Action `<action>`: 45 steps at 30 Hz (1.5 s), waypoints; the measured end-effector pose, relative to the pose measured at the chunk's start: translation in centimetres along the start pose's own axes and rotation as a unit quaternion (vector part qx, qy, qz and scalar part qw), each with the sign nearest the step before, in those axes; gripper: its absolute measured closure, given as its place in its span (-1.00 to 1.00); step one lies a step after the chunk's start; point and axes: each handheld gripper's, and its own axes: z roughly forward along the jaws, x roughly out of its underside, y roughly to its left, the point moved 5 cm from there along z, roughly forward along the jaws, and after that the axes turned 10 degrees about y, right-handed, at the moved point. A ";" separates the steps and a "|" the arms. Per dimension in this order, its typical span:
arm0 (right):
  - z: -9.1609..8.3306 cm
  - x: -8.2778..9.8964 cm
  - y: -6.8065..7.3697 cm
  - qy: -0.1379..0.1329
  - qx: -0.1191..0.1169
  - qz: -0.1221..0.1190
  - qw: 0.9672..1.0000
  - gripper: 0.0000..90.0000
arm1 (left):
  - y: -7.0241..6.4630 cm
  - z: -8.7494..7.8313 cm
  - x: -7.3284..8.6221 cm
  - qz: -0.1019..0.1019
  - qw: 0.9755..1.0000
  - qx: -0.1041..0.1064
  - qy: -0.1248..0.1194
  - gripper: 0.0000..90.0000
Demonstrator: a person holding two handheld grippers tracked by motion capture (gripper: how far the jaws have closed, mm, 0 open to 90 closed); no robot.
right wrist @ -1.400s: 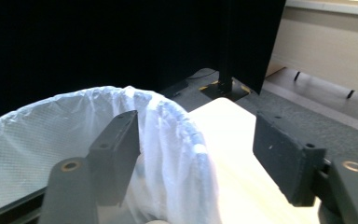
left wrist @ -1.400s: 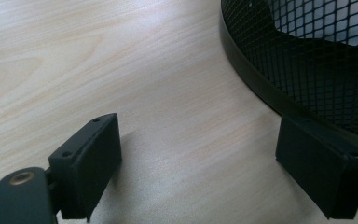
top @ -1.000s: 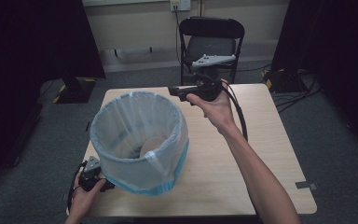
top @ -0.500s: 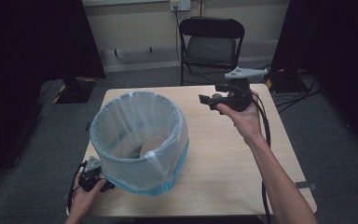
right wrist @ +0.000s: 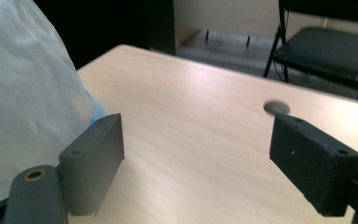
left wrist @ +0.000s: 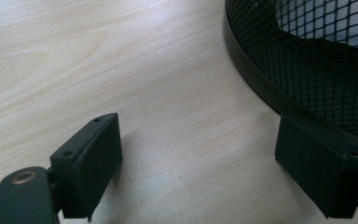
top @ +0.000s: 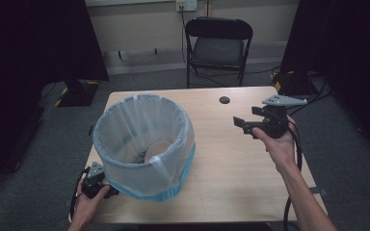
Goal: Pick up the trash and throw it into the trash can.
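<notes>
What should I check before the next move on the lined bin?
1. Right gripper jaws open, nothing between them: ok; they have just been opening.
2. Left gripper jaws open at the bin's base band: ok.
3. Bag folded over the bin rim all round: ok on the sides in view.
4. Bin upright on the table: ok.
5. What lies inside the bin: cannot tell.

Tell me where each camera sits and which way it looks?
High view: above the table, looking forward and down; both forearms and hands show.
Left gripper view: on the left claw, looking low across the table at the bin; its open jaws show.
Right gripper view: on the right claw, facing the chair; open jaws show.
Shared: the bin bag.
</notes>
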 end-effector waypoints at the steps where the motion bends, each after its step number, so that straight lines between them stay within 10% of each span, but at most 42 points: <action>1: -0.1 0.6 -0.2 0.008 -0.005 0.008 1.000 -0.58 | 0.0 0.0 0.0 -0.001 1.000 -0.001 0.000 -0.68; 26: 1.8 14.7 -3.8 0.101 0.053 0.063 0.991 -0.57 | -0.2 -0.1 0.1 -0.001 1.000 0.001 -0.001 -0.69; 38: 3.2 18.5 -5.5 0.142 0.084 0.088 0.982 -0.60 | -0.2 -0.1 0.1 -0.001 1.000 0.002 -0.001 -0.69; 45: 3.7 19.3 -6.2 0.142 0.133 0.058 0.979 -0.64 | -0.1 -0.1 0.1 0.001 1.000 0.003 -0.001 -0.69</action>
